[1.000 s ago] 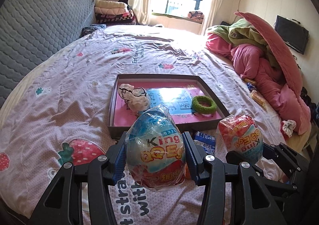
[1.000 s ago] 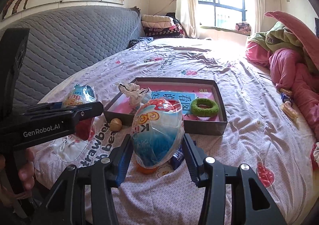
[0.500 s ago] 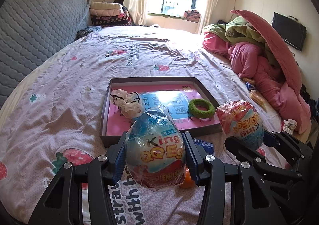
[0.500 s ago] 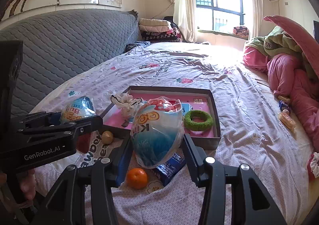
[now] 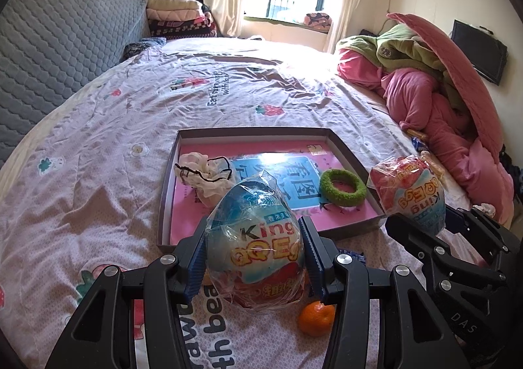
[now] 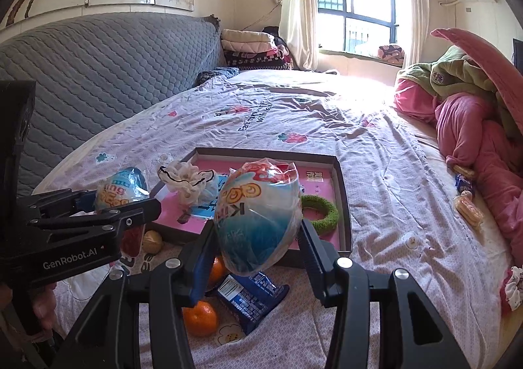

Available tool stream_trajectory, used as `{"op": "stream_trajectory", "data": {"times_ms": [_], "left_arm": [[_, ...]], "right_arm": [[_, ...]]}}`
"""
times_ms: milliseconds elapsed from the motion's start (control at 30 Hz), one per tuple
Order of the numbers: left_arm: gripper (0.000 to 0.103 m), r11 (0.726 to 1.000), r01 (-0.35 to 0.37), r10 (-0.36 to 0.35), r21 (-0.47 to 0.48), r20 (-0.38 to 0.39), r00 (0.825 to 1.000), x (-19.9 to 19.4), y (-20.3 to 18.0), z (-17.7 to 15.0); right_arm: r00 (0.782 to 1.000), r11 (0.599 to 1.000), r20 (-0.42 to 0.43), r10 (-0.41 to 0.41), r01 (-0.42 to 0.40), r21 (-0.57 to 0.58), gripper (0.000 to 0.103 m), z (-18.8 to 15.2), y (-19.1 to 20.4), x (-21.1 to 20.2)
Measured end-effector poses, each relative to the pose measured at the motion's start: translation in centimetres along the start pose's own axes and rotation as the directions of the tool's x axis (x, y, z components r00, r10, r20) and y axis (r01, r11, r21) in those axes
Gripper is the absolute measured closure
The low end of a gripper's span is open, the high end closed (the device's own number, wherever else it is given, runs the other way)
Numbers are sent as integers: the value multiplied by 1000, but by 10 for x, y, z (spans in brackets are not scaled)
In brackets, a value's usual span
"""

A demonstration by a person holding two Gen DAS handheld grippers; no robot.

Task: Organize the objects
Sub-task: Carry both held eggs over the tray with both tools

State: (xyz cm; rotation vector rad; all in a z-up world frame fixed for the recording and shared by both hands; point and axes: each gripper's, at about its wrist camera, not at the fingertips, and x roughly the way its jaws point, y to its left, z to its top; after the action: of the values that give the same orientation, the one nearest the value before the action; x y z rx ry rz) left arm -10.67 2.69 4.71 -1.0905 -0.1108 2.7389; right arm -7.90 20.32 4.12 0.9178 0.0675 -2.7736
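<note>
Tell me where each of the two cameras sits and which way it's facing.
Left wrist: on the left gripper, facing down the bed toward the window; its fingers clamp a blue toy egg; the right gripper shows beside it.
Right wrist: on the right gripper, facing likewise; its fingers clamp a red-topped toy egg; the left gripper shows.
Shared: tray, green ring, oranges.

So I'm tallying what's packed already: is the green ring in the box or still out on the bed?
In. The green ring lies flat on the pink floor of the box, near its right wall, inside the rim.
</note>
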Motion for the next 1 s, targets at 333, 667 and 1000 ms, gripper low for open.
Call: {"op": "stream_trajectory", "data": {"times_ms": [333, 667, 1000], "left_arm": [[50, 999, -24, 24, -23, -13, 1000, 23, 21, 21], [50, 999, -28, 27, -24, -37, 999, 51, 25, 28], [50, 999, -42, 40, -27, -70, 997, 85, 25, 19]], "right_arm": [[1000, 1000, -25, -13, 13, 9, 53, 7, -11, 22], [998, 1000, -61, -11, 11, -4, 53, 12, -10, 48], [995, 1000, -101, 1, -2, -10, 53, 9, -8, 83]]}}
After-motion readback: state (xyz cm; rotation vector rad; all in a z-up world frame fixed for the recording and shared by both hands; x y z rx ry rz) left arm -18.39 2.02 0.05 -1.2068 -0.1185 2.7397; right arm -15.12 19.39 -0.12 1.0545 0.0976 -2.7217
